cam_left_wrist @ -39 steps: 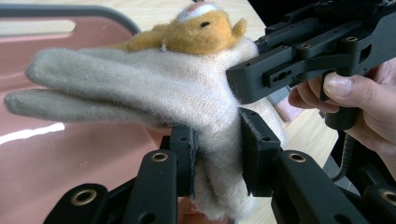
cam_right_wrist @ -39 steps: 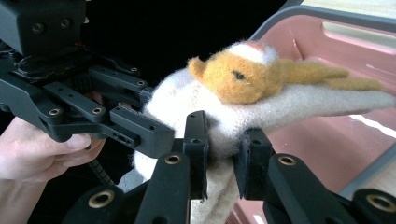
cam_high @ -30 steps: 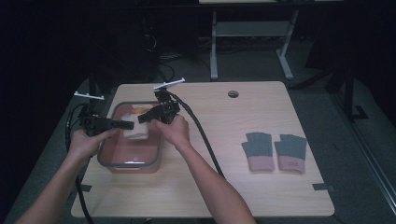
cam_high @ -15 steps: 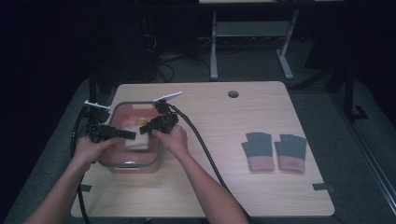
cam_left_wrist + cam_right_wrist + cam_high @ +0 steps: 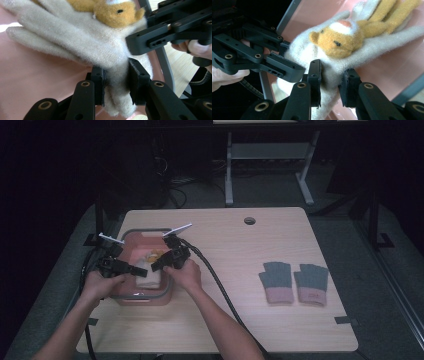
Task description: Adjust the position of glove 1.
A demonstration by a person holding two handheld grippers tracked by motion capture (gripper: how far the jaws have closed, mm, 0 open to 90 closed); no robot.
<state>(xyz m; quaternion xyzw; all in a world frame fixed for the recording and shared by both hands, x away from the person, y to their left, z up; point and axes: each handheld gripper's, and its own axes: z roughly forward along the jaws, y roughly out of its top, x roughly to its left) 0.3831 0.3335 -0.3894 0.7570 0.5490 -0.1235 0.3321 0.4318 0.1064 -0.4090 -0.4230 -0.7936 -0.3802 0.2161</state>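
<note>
Dim room, lit wooden tabletop
Grey floor all around, a white metal frame standing beyond the far edge, dark cables trailing, 1 round hole in the wood.

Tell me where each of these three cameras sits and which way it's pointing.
High view: above the person's side, looking forward and down on the table; both forearms enter from below.
Left gripper view: rides the left claw, looking along its jaws pinching the cream glove.
Right gripper view: rides the right claw, whose jaws, just opened a little, still pinch the glove.
Both gripper views share the glove's orange bear and the pink tub.
</note>
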